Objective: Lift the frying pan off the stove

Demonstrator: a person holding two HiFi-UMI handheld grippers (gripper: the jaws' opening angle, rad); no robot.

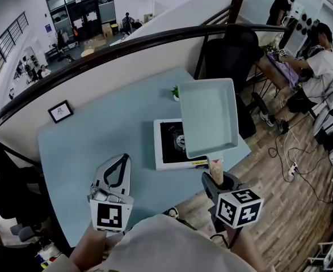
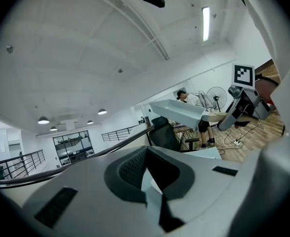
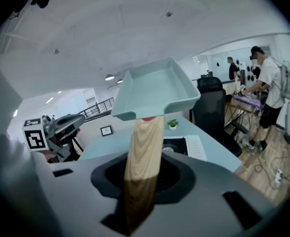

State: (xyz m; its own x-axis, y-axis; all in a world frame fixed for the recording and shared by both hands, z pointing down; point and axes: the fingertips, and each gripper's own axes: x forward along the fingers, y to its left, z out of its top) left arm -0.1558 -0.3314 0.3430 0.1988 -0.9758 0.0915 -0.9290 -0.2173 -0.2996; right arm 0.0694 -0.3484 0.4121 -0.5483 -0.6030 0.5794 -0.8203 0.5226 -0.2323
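Nearest, the left gripper (image 1: 123, 161) is seen closed on nothing, parked over the table (image 1: 87, 140). The right gripper (image 1: 216, 179) is clamped on the wooden handle (image 1: 216, 166) of the frying pan (image 1: 207, 117), which is held clear above the stove (image 1: 169, 143) at the table's right edge. It's probably best lifted level, with the handle gripped firmly. The stove's yellow label can't be read.
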